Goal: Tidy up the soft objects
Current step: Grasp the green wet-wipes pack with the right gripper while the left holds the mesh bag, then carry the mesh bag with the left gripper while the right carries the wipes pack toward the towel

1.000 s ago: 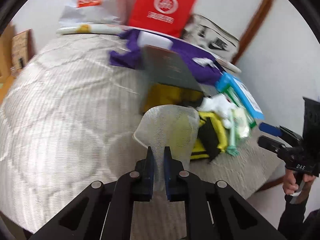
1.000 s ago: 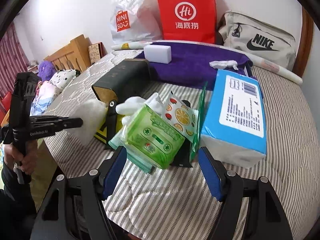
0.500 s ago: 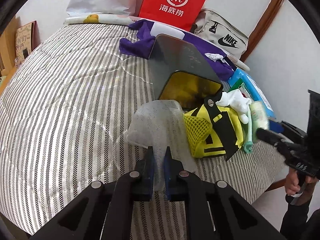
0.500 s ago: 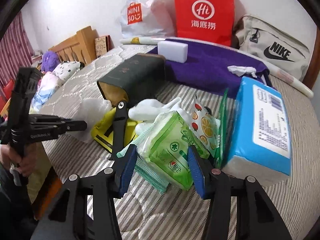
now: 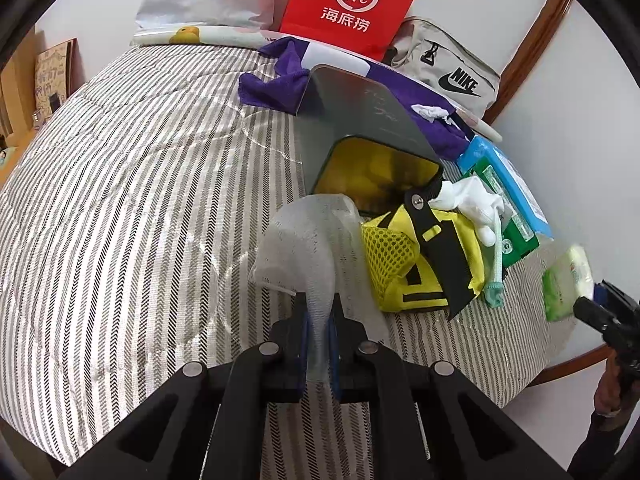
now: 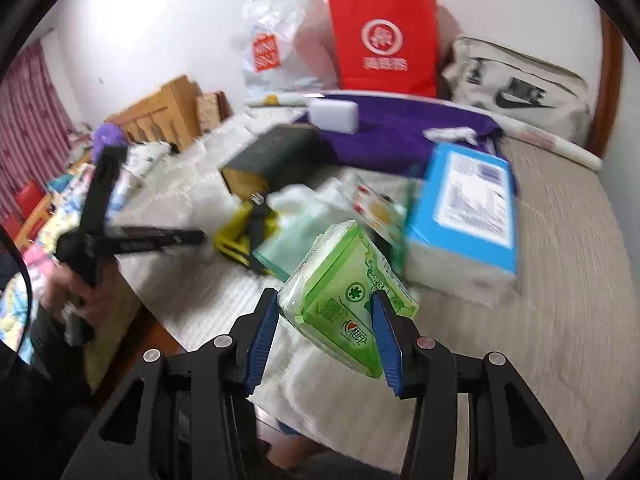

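1. The left gripper (image 5: 318,326) is clamped on a white mesh cloth (image 5: 308,248), its fingers nearly together with the fabric pinched between them; the cloth fans out ahead of the tips, above the striped bedspread (image 5: 132,200)
2. The right gripper (image 6: 326,320) grips a green wipes pack (image 6: 344,292) between its blue pads; its jaws have just been closing onto the pack, which is lifted off the bed
3. Only the left view shows the inside of the dark bin (image 5: 372,128): it lies on its side just beyond the cloth, its yellow-lined mouth facing the tips
4. Right of the left tips lies a yellow and black mesh bag (image 5: 416,264), with a white glove (image 5: 476,200) behind it
5. At the left view's right edge the green pack appears again, small, held by the other tool
6. The right view is blurred; ahead of its tips sits a blue tissue package (image 6: 464,208), and far behind stand a red paper bag (image 6: 384,40) and a grey Nike bag (image 6: 520,80)
7. Only the right view shows the person's hand (image 6: 76,292) holding the left tool, to the left of its tips
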`<state>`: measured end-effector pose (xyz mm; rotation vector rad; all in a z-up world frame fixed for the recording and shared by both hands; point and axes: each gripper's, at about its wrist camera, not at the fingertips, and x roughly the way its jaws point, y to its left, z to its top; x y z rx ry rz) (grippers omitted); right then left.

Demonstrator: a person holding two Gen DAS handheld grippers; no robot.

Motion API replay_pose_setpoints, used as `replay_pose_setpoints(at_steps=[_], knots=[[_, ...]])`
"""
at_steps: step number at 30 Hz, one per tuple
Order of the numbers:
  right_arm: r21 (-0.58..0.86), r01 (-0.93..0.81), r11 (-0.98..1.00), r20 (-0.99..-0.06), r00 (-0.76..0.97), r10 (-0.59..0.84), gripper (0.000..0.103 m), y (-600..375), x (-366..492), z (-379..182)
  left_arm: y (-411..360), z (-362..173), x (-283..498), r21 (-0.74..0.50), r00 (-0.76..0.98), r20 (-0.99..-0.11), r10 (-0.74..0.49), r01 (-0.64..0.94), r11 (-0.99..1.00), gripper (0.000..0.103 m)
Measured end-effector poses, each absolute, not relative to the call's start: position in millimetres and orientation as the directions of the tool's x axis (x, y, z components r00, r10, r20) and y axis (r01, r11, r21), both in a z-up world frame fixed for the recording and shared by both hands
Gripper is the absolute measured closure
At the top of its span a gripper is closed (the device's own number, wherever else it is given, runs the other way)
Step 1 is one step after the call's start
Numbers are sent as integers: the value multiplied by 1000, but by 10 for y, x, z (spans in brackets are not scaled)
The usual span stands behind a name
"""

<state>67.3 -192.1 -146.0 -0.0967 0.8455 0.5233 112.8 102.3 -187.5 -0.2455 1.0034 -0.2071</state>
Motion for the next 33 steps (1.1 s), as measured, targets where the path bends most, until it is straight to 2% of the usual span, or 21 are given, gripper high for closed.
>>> replay_pose_setpoints(at_steps=[4,8,10,12,13,33], knots=[[88,-384,919,-765,565,309,56,-2217,711,-1617,987,-1874,1144,-277,526,-809,-262,52,960,92],[83,-350,933,-784,555,278,57,-2308,806,-1788,924,-1867,1177,-272,535,-804,-259,55,961,83],[92,-356,930,-779,556,290,57,-2300,823,-1835,883,-1865,1187,-251,544,-804,-239,54,967,83],[84,-361,929,-777,560,288,57,-2275,829,-1853,857,-1864,1191,-234,551,-803,-228,61,970,87],[84,-362,928,-775,562,290,58,-2268,829,-1853,850,-1873,1198,-227,547,-807,-223,62,972,94],[129,-383,915,-730,587,349,59,-2345,806,-1508,879,-1309,1003,-347,600,-725,-338,105,932,96]])
